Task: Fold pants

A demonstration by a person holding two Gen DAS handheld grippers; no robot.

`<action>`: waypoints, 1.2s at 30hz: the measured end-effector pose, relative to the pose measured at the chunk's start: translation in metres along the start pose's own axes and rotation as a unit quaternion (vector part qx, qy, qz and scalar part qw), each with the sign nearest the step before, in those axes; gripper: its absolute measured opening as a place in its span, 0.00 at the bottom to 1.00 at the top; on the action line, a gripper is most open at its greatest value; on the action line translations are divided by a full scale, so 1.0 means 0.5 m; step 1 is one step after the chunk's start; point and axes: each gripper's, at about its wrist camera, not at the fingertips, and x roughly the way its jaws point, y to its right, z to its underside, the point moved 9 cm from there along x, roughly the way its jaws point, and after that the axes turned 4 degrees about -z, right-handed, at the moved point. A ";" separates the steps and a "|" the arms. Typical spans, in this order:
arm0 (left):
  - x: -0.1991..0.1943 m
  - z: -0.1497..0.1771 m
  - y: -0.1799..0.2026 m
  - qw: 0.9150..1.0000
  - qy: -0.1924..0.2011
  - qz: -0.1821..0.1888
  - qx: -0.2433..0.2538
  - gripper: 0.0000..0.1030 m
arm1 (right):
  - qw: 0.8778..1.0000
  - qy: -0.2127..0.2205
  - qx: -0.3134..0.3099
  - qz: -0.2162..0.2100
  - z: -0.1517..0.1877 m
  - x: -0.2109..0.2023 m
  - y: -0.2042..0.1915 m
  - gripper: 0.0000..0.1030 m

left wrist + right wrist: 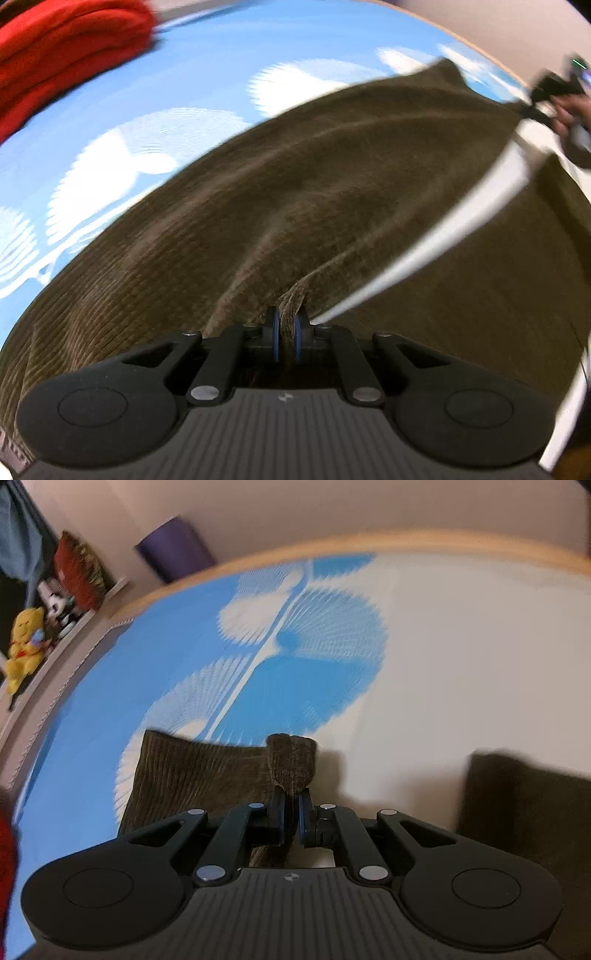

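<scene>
A: Blue and white patterned bed cover (177, 85) fills the background, with a wooden bed edge (332, 541) behind it.

B: What does only the right wrist view show?

A: A shelf (74, 627) beside the bed with a yellow plush toy (24, 642), and a purple container (173, 548) by the wall; what is inside I cannot tell. Only the left view shows a red folded cloth (62, 48).

B: Where are the brown corduroy pants (295, 192)?

A: Spread over the bed, stretched between both tools. The left hand-held gripper (287, 338) is pressed together on a fold of the pants. The right hand-held gripper (291, 818) pinches another corner, which sticks up just beyond its fingers. The pictures are blurred.
</scene>
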 end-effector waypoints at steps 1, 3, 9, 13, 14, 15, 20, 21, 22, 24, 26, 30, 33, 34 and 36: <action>0.005 0.009 0.010 1.000 -0.008 0.008 0.012 0.09 | 1.000 0.001 -0.001 0.024 -0.005 0.001 0.017 0.06; 0.020 0.032 0.031 0.999 -0.025 0.001 0.044 0.16 | 0.997 -0.020 -0.003 0.075 0.007 0.014 0.059 0.07; -0.106 0.000 -0.032 0.995 0.066 0.061 -0.039 0.56 | 0.998 -0.018 -0.025 0.057 0.002 -0.017 0.040 0.30; -0.154 0.053 -0.177 0.989 0.077 0.018 -0.122 0.47 | 0.994 0.036 -0.100 -0.010 -0.009 -0.126 -0.064 0.47; -0.146 0.086 -0.215 0.988 0.060 0.007 -0.144 0.34 | 0.993 0.033 -0.107 -0.037 -0.003 -0.150 -0.090 0.47; -0.134 0.119 -0.239 0.986 0.041 0.000 -0.161 0.28 | 0.991 0.029 -0.114 -0.061 0.003 -0.172 -0.109 0.47; -0.036 0.281 -0.291 0.981 -0.066 -0.068 -0.169 0.20 | 0.961 0.021 -0.216 -0.170 0.081 -0.347 -0.225 0.47; -0.046 0.281 -0.294 0.982 -0.060 -0.063 -0.167 0.20 | 0.953 0.015 -0.232 -0.193 0.097 -0.383 -0.240 0.47; -0.063 0.281 -0.309 0.979 -0.054 -0.059 -0.189 0.24 | 0.945 0.008 -0.246 -0.214 0.118 -0.419 -0.255 0.47; -0.106 0.275 -0.353 0.970 -0.007 -0.056 -0.238 0.32 | 0.932 -0.005 -0.262 -0.249 0.144 -0.476 -0.281 0.49; -0.143 0.290 -0.427 0.952 0.028 -0.071 -0.298 0.36 | 0.919 -0.016 -0.274 -0.282 0.176 -0.532 -0.288 0.53; -0.160 0.361 -0.566 0.902 0.047 -0.107 -0.415 0.39 | 0.906 -0.015 -0.293 -0.305 0.233 -0.577 -0.279 0.56; -0.146 0.392 -0.626 0.872 0.056 -0.101 -0.476 0.55 | 0.919 -0.038 -0.307 -0.246 0.281 -0.546 -0.254 0.56; -0.144 0.389 -0.631 0.868 0.061 -0.097 -0.483 0.59 | 0.923 -0.050 -0.289 -0.249 0.284 -0.538 -0.254 0.55; -0.128 0.392 -0.644 0.865 0.067 -0.085 -0.490 0.60 | 0.926 -0.064 -0.276 -0.250 0.291 -0.524 -0.262 0.54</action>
